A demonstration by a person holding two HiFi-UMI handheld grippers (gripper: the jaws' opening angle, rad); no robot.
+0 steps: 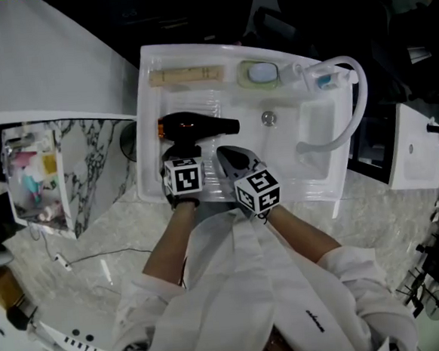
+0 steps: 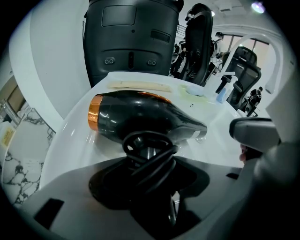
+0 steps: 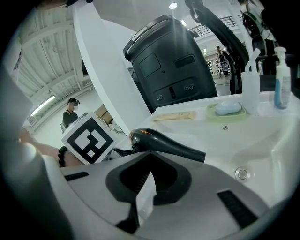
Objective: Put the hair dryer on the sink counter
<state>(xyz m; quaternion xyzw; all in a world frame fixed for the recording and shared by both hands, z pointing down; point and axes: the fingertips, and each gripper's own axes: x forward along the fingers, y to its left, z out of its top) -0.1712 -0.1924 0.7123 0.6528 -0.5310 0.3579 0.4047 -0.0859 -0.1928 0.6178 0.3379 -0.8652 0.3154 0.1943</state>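
The black hair dryer [image 1: 197, 126] with a copper ring at its back end lies crosswise over the ribbed left part of the white sink counter [image 1: 326, 179], nozzle toward the drain. My left gripper [image 1: 180, 150] is shut on its cord-wrapped handle [image 2: 149, 157]. In the left gripper view the dryer body [image 2: 140, 115] fills the middle. Whether it touches the counter I cannot tell. My right gripper [image 1: 235, 159] sits just right of it, shut and holding nothing. The right gripper view has the dryer [image 3: 164, 143] just past the right gripper [image 3: 140, 190].
A beige tube [image 1: 185, 76], a soap dish [image 1: 261, 73] and a pump bottle [image 1: 324, 79] line the counter's back edge. The drain [image 1: 269, 117] and a white looped faucet [image 1: 357, 92] are to the right. A cluttered clear box [image 1: 35, 182] stands at the left.
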